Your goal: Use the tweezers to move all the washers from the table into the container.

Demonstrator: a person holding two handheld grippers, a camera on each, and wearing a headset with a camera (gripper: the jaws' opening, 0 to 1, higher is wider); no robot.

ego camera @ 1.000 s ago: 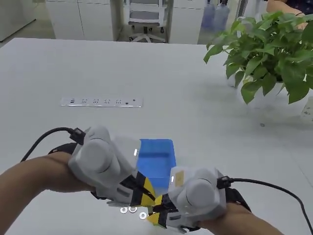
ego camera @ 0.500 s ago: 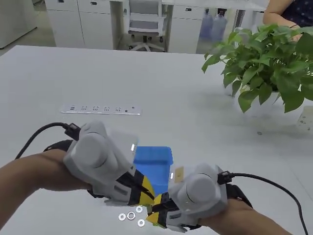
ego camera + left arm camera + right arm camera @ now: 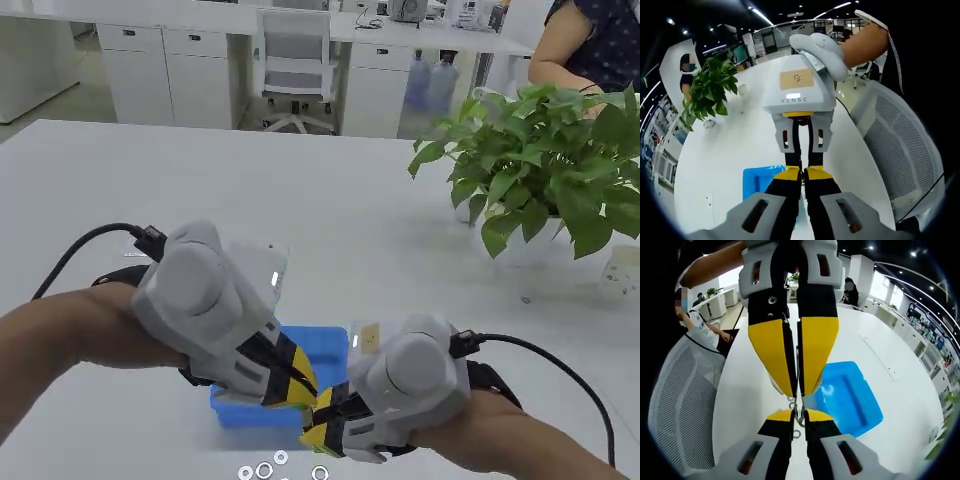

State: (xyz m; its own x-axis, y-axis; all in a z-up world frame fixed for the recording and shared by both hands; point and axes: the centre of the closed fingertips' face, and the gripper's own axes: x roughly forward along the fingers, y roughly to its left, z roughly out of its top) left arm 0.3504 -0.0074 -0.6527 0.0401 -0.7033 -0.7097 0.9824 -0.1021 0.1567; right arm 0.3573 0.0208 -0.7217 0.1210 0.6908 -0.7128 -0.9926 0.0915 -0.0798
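Washers point(image 3: 264, 469) & tweezers point(image 3: 799, 416): bare shiny metal. Container point(image 3: 852, 397): glossy blue plastic. Counter point(image 3: 150, 180): smooth, matt white. Chair back point(image 3: 675, 400): grey mesh fabric.

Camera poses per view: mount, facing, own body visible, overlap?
Head view: on the headset, looking down at the table; forearms, left hand-held gripper and right hand-held gripper show.
Left gripper view: rides the left one, faces the right one tip to tip; own jaws below.
Right gripper view: mirror case, facing the left one over washers.
Shared: blue container in all three.

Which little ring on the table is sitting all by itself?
The washer farthest right, at the head view's bottom edge. The other three washers cluster together to its left, while this one lies apart.
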